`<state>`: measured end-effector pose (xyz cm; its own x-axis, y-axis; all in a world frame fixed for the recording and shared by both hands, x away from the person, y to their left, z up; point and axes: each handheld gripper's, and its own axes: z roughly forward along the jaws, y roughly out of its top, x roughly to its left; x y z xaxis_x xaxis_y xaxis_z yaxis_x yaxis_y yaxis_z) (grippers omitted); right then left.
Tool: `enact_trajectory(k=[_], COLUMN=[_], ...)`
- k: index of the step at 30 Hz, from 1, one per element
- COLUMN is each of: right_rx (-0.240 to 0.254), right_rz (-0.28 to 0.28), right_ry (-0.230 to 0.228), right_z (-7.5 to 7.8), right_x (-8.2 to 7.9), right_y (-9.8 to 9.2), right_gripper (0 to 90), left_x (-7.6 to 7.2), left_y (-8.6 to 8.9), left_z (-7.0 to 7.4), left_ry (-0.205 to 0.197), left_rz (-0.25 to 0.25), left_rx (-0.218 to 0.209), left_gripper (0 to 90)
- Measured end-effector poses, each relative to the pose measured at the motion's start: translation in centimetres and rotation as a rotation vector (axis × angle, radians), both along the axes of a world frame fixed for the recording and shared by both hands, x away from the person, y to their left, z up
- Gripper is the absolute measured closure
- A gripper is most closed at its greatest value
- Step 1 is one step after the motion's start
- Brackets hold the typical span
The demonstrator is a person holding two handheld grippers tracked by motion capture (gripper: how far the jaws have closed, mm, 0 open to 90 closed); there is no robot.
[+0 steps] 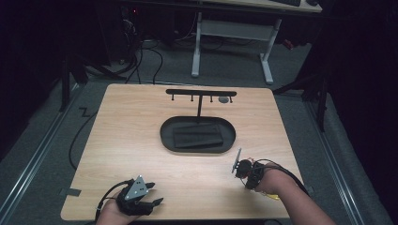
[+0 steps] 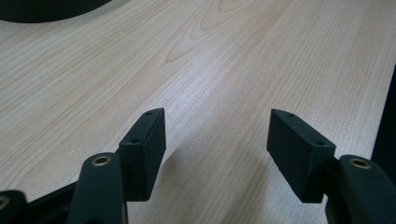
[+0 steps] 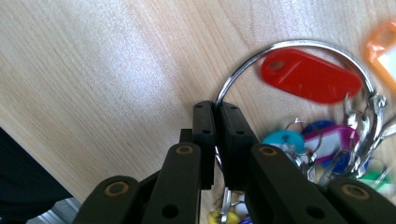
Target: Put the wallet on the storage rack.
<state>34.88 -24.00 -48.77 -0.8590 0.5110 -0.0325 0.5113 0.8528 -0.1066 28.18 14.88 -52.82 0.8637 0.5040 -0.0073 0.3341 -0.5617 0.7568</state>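
Observation:
My right gripper [image 3: 216, 105] is shut on a large metal key ring [image 3: 299, 42] that lies on the wooden table [image 3: 93, 70]. The ring carries a red tag [image 3: 310, 77], an orange tag [image 3: 383, 44], a blue tag [image 3: 282, 138] and several small keys. In the high view the right gripper [image 1: 251, 180] sits near the table's front right, tilted down. My left gripper [image 2: 217, 116] stands open over bare wood with nothing between its jaws; in the high view the left gripper [image 1: 155, 193] is at the front left.
A black oval tray [image 1: 169, 136] holding a dark flat block [image 1: 197, 136] sits mid-table. Behind it stands a black T-shaped hook rack [image 1: 201, 92] with a small grey item [image 1: 224, 99] on a right hook. A white desk frame [image 1: 232, 30] stands beyond the table.

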Motion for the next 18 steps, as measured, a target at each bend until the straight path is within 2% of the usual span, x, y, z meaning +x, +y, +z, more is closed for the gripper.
enact_trajectory(k=[1, 6, 7, 12, 14, 15, 17, 18], right_rx=[-0.011, -0.001, -0.006, 0.024, 0.039, 0.066, 0.081, 0.1], right_rz=[0.004, 0.006, 0.013, 0.01, 0.007, -0.008, -0.017, -0.025], right_ry=[-0.002, 0.003, -0.007, -0.023, -0.039, -0.058, -0.066, -0.094], right_z=[0.0, 0.0, 0.0, 0.8, 1.5, 2.4, 2.8, 3.7], right_x=[0.0, 0.0, -0.1, -0.1, -0.1, 0.0, 0.0, -0.2], right_y=[0.1, 0.2, 0.3, 0.4, 0.3, 0.2, 0.0, -0.2], right_gripper=[86.8, 87.0, 87.0, 87.0, 87.0, 87.0, 87.0, 87.1], left_x=[0.0, 0.1, 0.1, 0.0, 0.0, -0.1, -0.1, -0.1], left_y=[0.0, 0.0, 0.0, 0.0, 0.1, 0.1, 0.2, 0.2], left_z=[0.0, 0.0, 0.0, 0.0, 0.1, 0.1, 0.1, 0.1], left_ry=[0.001, 0.002, 0.002, -0.003, -0.003, -0.007, -0.01, -0.005], left_rz=[0.0, 0.002, 0.002, 0.01, 0.014, 0.017, 0.019, 0.023], left_rx=[-0.002, -0.002, -0.002, 0.0, -0.001, -0.003, -0.004, -0.005], left_gripper=[38.0, 38.0, 38.0, 38.0, 38.0, 38.0, 38.0, 38.0])
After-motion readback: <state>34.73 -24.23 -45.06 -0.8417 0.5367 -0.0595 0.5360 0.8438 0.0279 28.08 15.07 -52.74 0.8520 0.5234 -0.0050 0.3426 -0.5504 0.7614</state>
